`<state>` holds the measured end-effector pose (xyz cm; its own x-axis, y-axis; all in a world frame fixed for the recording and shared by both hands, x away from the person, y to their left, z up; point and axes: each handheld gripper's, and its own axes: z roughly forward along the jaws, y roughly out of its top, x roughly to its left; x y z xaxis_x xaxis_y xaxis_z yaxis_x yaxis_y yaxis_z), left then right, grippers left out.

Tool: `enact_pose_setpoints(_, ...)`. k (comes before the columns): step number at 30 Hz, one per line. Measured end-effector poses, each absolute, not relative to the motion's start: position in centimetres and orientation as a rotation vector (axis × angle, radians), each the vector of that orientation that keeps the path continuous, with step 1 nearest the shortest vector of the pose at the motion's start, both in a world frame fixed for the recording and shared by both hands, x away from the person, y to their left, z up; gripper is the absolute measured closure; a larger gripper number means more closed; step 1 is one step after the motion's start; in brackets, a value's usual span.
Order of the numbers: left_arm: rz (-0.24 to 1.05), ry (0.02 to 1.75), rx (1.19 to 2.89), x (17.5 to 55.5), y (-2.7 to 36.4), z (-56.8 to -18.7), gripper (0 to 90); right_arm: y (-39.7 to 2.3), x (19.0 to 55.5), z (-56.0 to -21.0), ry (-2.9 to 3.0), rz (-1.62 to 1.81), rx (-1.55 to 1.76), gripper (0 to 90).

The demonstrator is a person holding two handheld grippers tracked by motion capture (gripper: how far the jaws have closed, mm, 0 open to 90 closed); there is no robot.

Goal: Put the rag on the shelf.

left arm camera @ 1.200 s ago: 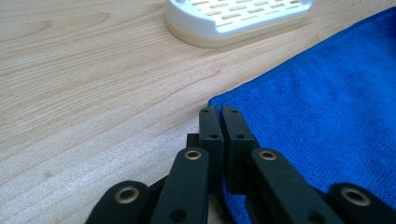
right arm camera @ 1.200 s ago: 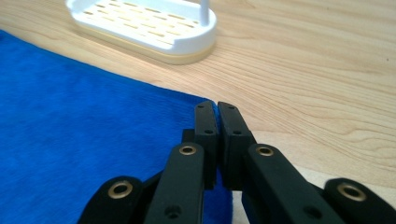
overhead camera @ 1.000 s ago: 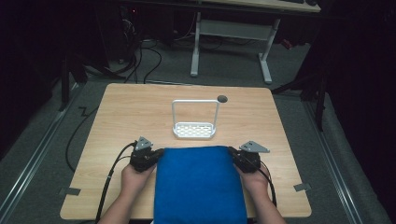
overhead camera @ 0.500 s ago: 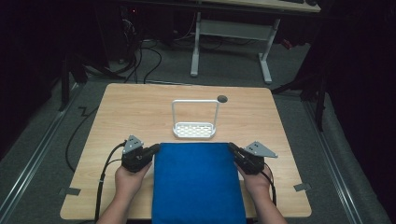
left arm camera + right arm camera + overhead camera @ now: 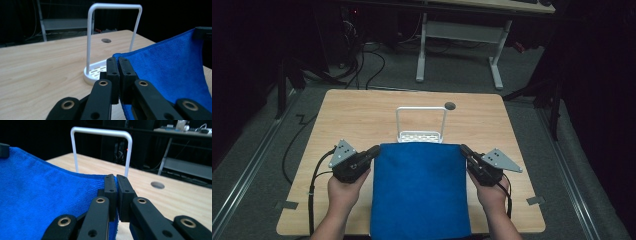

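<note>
A blue towel (image 5: 419, 192) hangs stretched between both grippers, lifted above the near part of the wooden table (image 5: 362, 115). My left gripper (image 5: 373, 151) is shut on the towel's far left corner (image 5: 117, 56). On the other side, my right gripper (image 5: 464, 151) is shut on the far right corner (image 5: 113, 178). A white wire rack (image 5: 421, 125) with a tall arched bar and a slotted base stands upright just beyond the towel's far edge. The rack (image 5: 110, 37) rises straight ahead in the left gripper view, and the rack (image 5: 101, 150) shows behind the cloth in the right gripper view.
A round cable hole (image 5: 450, 106) sits in the table just right of the rack's top. Black cables (image 5: 314, 180) trail from the left gripper over the table's left side. A white-legged desk (image 5: 457, 45) stands on the floor beyond the table.
Both grippers have carried the towel forward, so its far edge now reaches the rack's base. The grippers have also spread slightly apart, pulling the cloth taut.
</note>
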<state>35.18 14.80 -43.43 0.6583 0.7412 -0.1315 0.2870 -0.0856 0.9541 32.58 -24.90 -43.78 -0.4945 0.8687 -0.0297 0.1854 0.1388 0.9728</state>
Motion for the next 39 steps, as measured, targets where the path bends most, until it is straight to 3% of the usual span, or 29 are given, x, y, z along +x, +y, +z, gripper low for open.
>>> enact_pose_setpoints(22,0.551,0.791,1.569,36.5,15.4,-38.0,88.3,-24.4,33.3,-37.0,1.67,1.464,0.902,88.0)
enact_pose_setpoints(39,0.643,0.746,1.542,39.7,15.5,-33.9,88.3,-25.2,35.6,-34.4,1.602,1.491,0.919,88.2)
